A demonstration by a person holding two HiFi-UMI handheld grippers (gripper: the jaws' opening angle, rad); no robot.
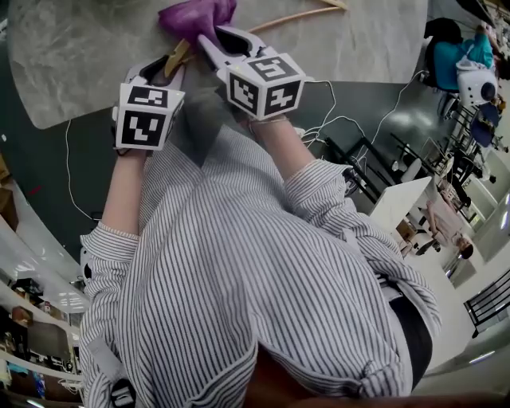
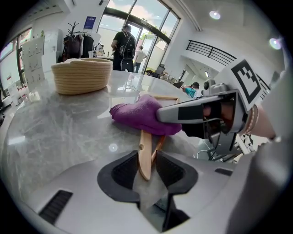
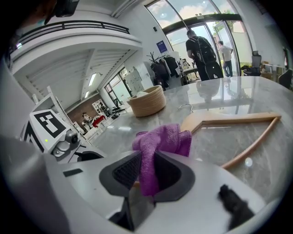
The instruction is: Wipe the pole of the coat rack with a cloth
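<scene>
A wooden clothes hanger (image 2: 145,151) lies on the grey marble table (image 2: 55,128). My left gripper (image 2: 147,170) is shut on one end of the hanger's arm, with the wood pinched between its pads. A purple cloth (image 3: 162,141) hangs between the jaws of my right gripper (image 3: 147,176), which is shut on it. The cloth (image 2: 137,114) rests bunched on the hanger's arm just beyond my left gripper. In the head view both grippers sit side by side at the table's near edge, left gripper (image 1: 177,60) and right gripper (image 1: 209,36), with the cloth (image 1: 195,16) ahead of them.
A woven basket (image 2: 82,75) stands further back on the table. The rest of the hanger (image 3: 229,119) stretches off to the right, with its metal hook (image 3: 185,108) towards the basket. People stand far off by the glass doors. Cables run over the dark floor (image 1: 351,119).
</scene>
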